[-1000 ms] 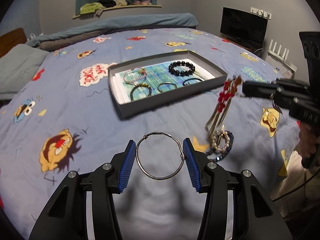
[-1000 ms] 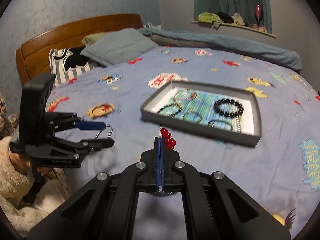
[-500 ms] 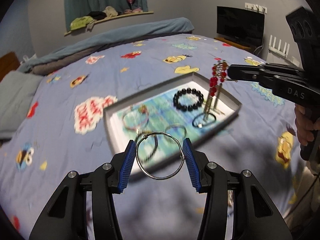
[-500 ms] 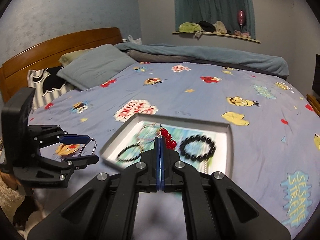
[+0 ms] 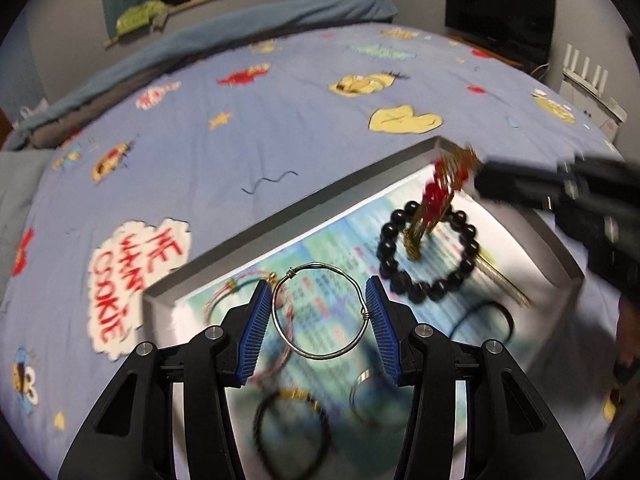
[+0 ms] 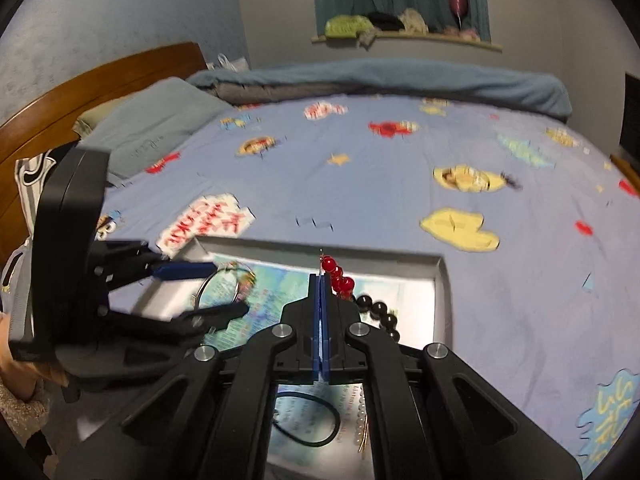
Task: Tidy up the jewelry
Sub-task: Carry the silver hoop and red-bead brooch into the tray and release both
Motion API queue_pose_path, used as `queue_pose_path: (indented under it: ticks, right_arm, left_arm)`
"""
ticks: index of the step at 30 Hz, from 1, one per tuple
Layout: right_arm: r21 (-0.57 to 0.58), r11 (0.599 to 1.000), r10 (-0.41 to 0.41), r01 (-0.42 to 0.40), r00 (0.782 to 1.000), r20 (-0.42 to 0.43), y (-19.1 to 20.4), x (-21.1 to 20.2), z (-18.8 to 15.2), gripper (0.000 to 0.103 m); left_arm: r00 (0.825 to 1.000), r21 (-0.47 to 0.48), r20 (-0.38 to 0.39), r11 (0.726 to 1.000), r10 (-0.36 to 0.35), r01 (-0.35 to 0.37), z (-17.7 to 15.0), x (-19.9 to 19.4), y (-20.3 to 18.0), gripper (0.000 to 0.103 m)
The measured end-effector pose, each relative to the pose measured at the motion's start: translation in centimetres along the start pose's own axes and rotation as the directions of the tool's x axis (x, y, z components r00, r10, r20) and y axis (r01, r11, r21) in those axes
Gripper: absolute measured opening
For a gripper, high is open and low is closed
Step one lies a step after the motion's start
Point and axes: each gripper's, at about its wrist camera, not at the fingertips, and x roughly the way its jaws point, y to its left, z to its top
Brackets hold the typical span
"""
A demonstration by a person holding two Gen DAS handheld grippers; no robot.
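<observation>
My left gripper (image 5: 318, 312) is shut on a thin silver wire bangle (image 5: 320, 312), holding it over the near left part of the grey jewelry tray (image 5: 280, 216). My right gripper (image 6: 321, 284) is shut on a red-beaded piece with gold dangling strands (image 5: 438, 196), which hangs down over a black bead bracelet (image 5: 428, 256) in the tray. In the right wrist view the red beads (image 6: 338, 274) show at the fingertips, and the left gripper (image 6: 200, 288) with the bangle sits to the left over the tray (image 6: 440, 280).
The tray also holds a thin multicolour bracelet (image 5: 224, 300), a black cord bracelet (image 5: 294, 428), a silver ring-like band (image 5: 366, 384) and a black loop (image 5: 486, 320). It lies on a blue cartoon-print bedspread (image 5: 240, 120). A pillow (image 6: 152, 124) and wooden headboard (image 6: 100, 76) lie far left.
Both grippers have moved forward over the tray. The red-beaded piece has come lower, its strands now hanging into the ring of the black bead bracelet. Both grips are unchanged.
</observation>
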Motion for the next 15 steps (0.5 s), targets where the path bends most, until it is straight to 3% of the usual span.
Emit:
queue_pose_path:
  ticks: [10,15]
  right_arm:
    - [0.045,0.999,-0.025,0.031,0.991,-0.129,-1.5,3.3,-1.7,0.000]
    - [0.067,0.997,-0.027,0.037,0.989,-0.146,-2.1,3.5,-2.0,0.001]
  left_arm:
    - [0.995,0.034,-0.100,0.999,0.018,-0.014,0.9,4.0,-0.7,0.050]
    - [0.995,0.018,-0.099,1.000,0.014,-0.013,0.7,4.2,-0.4,0.051]
